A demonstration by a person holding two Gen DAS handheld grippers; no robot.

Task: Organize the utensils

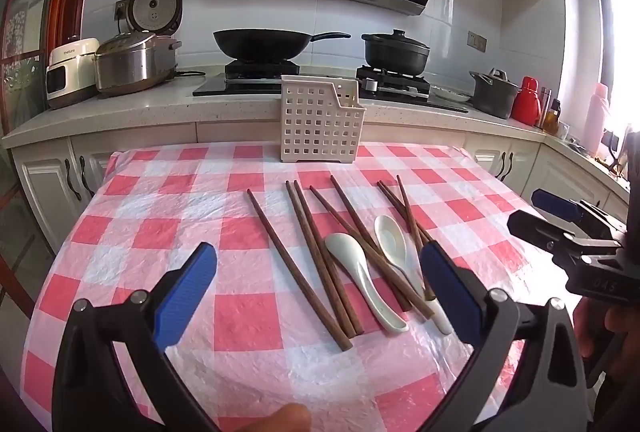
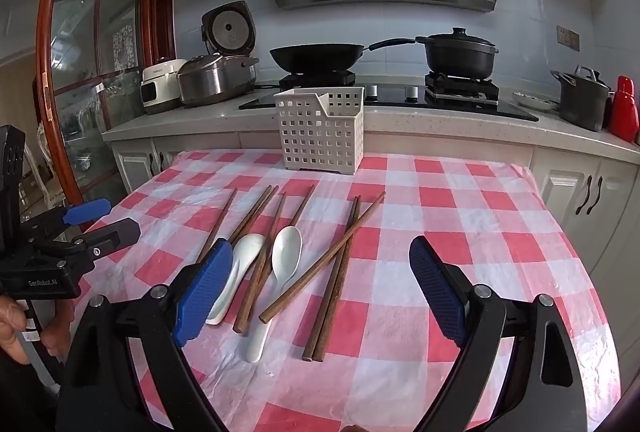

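Both hand-held grippers, left (image 1: 318,274) and right (image 2: 320,272), are held with jaws wide apart and empty above the checked desk (image 1: 160,232), where scattered chopsticks (image 1: 298,272) and 2 white spoons (image 1: 360,272) lie before the slotted basket (image 1: 320,120).

Beyond the hand-held gripper, a wok (image 1: 264,46) and a lidded black pot (image 1: 396,52) sit on the stove past the tabletop's (image 1: 168,232) far edge. Farther left stand a steel rice cooker (image 1: 134,62) and a white appliance (image 1: 68,72). Far right are a dark stockpot (image 1: 494,92) and a red flask (image 1: 527,100).
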